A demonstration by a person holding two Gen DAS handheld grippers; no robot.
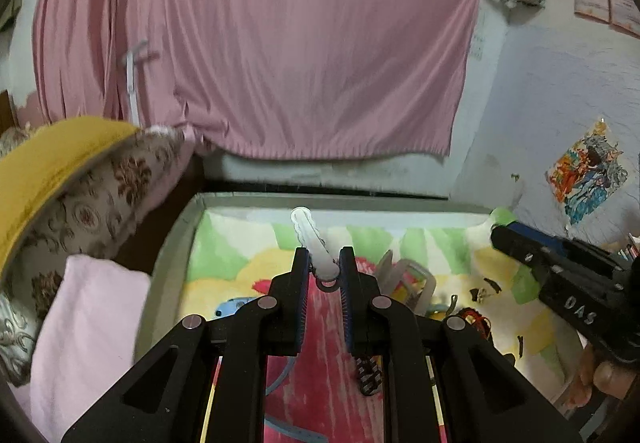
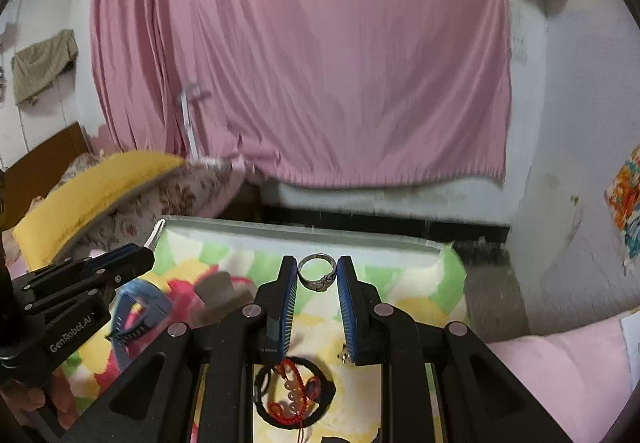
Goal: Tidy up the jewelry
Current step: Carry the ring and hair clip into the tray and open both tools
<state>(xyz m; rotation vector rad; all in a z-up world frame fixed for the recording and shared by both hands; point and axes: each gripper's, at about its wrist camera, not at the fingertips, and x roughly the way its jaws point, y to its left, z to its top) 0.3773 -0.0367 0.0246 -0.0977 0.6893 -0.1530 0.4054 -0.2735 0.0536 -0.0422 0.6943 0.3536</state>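
My left gripper (image 1: 325, 263) is shut on a translucent white wavy hair clip (image 1: 310, 239) and holds it above the colourful cloth (image 1: 224, 259). My right gripper (image 2: 317, 275) is shut on a silver ring (image 2: 316, 271), held upright between the blue pads above the same cloth (image 2: 416, 283). Under the right gripper lie a black hair tie with a red beaded cord bracelet (image 2: 294, 395). A blue band (image 2: 140, 299) lies to the left. In the left wrist view a clear bangle-like piece (image 1: 408, 279), small dark clips (image 1: 480, 293) and a striped clip (image 1: 368, 375) lie on the cloth.
The cloth covers a tray-like surface with a grey rim (image 1: 172, 243). A yellow and floral pillow (image 1: 80, 183) and pink fabric (image 1: 88, 331) lie to the left. A pink curtain (image 1: 260, 43) hangs behind. A pink cushion (image 2: 560, 375) is at right.
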